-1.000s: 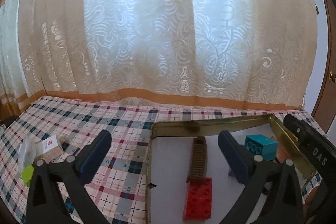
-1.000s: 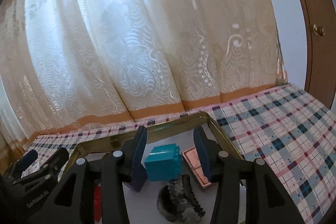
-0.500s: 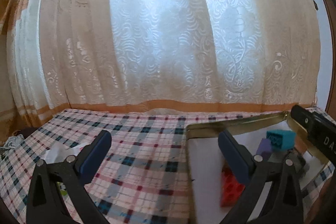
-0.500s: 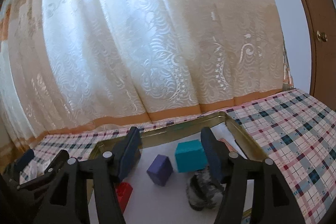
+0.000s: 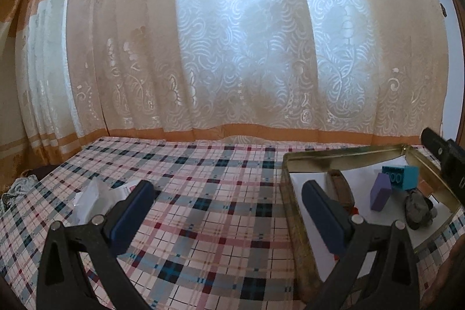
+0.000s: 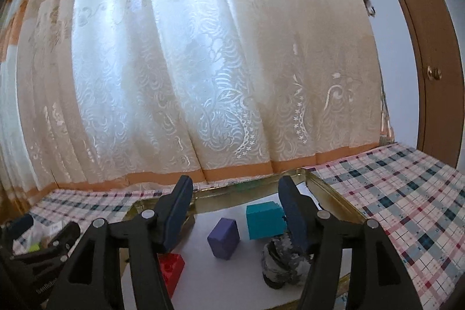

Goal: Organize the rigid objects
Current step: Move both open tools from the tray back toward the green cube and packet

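Currently my right claw [image 6: 235,211], tipped slightly down, jaws just parted and empty, hovers over the gold tray [image 6: 334,193]; purple block [image 6: 223,237] ahead between them. Left claw [image 5: 226,211] spread over tabletop [image 5: 209,193].

Daylight glows through the lace curtain [image 5: 232,48] ahead of both grippers, backlighting the scene. Near parts sit in soft shade. Fisheye bending and dark vignetting mark the corners; edges look slightly smeared.

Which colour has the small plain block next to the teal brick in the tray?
Purple. The small block shows best in the right wrist view.
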`<move>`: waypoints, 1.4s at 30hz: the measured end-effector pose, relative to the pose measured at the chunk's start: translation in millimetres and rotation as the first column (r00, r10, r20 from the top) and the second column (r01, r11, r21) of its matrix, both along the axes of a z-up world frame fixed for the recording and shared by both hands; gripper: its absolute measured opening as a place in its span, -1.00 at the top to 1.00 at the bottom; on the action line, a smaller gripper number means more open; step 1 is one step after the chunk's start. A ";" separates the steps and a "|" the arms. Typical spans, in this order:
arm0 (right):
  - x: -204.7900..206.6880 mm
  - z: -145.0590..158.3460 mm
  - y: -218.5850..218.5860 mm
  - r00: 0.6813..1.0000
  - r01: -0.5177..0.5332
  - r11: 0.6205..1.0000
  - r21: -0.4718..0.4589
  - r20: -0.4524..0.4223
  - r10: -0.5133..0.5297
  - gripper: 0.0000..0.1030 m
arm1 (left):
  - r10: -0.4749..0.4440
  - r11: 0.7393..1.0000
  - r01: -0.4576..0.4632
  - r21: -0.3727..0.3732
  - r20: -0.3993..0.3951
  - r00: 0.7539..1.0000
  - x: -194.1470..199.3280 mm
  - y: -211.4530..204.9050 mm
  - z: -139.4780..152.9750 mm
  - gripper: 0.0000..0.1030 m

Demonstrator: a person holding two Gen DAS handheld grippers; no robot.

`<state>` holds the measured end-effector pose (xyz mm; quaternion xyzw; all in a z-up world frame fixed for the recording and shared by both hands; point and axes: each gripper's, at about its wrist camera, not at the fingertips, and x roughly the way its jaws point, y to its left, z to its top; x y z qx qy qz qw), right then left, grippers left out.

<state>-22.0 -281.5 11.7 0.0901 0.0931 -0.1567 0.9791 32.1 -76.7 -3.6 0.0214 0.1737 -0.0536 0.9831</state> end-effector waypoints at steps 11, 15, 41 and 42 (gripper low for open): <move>-15.1 -0.3 19.7 0.999 -0.039 0.999 0.009 -0.001 0.039 -0.24 | -0.021 0.999 0.021 -0.031 -0.001 1.000 -7.0 14.7 0.1 -0.99; -16.6 -1.9 26.0 0.998 -0.056 0.998 0.021 -0.011 0.056 -0.24 | -0.020 0.999 0.019 -0.029 -0.015 1.000 -6.6 21.0 -1.0 -0.99; 2.6 -5.7 99.1 0.989 -0.139 0.990 0.000 -0.060 0.139 -0.25 | 0.039 0.999 -0.041 -0.028 -0.055 0.998 9.5 85.0 -6.8 -0.99; 3.6 -5.7 102.2 0.988 -0.145 0.989 0.001 -0.061 0.145 -0.24 | 0.041 0.999 -0.042 -0.024 -0.055 0.998 9.8 86.9 -7.0 -0.99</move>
